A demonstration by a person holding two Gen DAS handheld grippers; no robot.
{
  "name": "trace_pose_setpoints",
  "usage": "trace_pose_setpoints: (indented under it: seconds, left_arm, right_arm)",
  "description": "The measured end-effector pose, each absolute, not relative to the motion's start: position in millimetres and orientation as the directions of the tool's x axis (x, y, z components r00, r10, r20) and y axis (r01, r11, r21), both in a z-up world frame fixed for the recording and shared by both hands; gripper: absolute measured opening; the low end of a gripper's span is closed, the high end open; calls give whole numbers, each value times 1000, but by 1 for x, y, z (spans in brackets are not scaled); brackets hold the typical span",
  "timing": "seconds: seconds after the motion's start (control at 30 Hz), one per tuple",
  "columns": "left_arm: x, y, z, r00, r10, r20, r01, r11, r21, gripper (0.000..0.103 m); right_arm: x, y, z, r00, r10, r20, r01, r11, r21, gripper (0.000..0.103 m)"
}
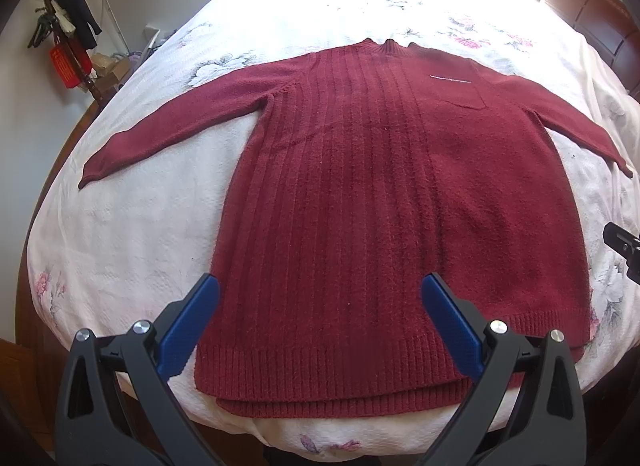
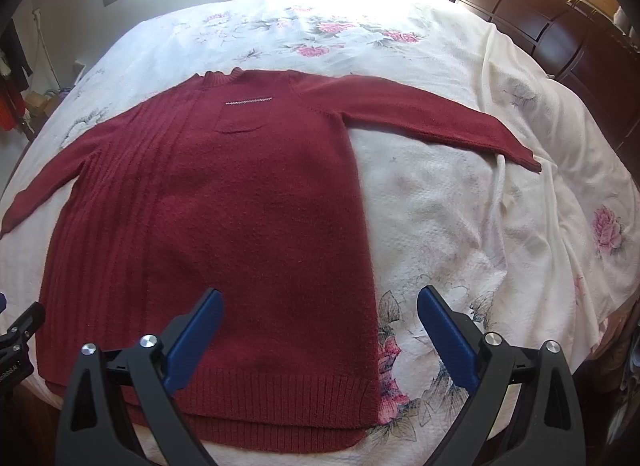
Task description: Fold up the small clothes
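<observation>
A dark red knit sweater [image 1: 384, 185] [image 2: 224, 205] lies flat and face up on the bed, collar away from me, both sleeves spread out to the sides. It has a ribbed left half and a chest pocket with a pale trim line. My left gripper [image 1: 320, 286] hovers open above the hem's left part, nothing between its blue fingers. My right gripper [image 2: 320, 298] is open above the hem's right corner, one finger over the sweater, the other over the bedspread. The right gripper's black body shows at the left wrist view's right edge.
The bed has a white floral bedspread [image 2: 460, 225] with wrinkles on the right. A dark wooden headboard [image 2: 560, 33] stands at the right. A coat stand with clothes and boxes [image 1: 68, 41] sits by the wall on the left. Bright windows lie beyond the bed.
</observation>
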State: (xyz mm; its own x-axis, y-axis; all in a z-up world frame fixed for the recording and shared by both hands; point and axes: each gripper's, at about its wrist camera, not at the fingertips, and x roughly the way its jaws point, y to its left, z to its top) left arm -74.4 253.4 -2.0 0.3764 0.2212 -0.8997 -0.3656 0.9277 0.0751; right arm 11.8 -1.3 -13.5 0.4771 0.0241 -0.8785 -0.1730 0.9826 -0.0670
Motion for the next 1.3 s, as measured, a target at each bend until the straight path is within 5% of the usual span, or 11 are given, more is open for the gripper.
trace_pose_setpoints:
  seconds: [1.3]
  left_arm:
    - [-73, 255, -9, 390, 213, -896, -354, 933, 67, 100]
  right_arm:
    - [15, -1, -11, 502, 46, -864, -181, 982, -53, 98]
